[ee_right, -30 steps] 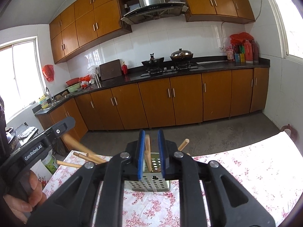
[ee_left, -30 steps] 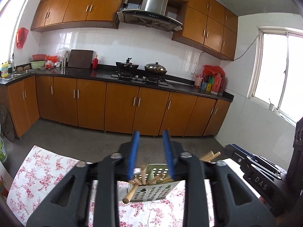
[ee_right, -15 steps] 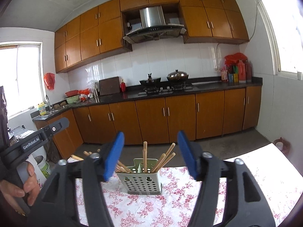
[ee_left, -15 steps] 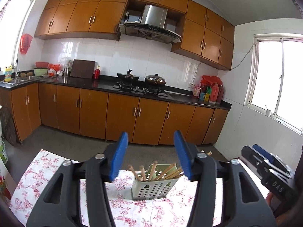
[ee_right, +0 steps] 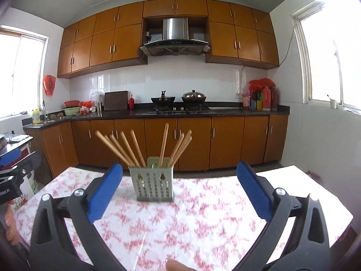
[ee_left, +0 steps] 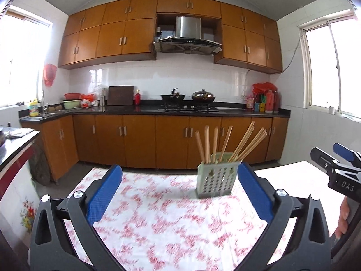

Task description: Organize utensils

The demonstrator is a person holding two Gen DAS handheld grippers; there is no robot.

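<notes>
A: How is the scene lit?
B: Daylight is admitted through the right window [ee_left: 334,67] and the left window [ee_right: 20,74]; both are overexposed.

A: What defects are observed?
B: Motion blur is seen on the floral tablecloth [ee_left: 171,221]. Straight cabinet lines are bowed by fisheye distortion, and corners are vignetted.
</notes>
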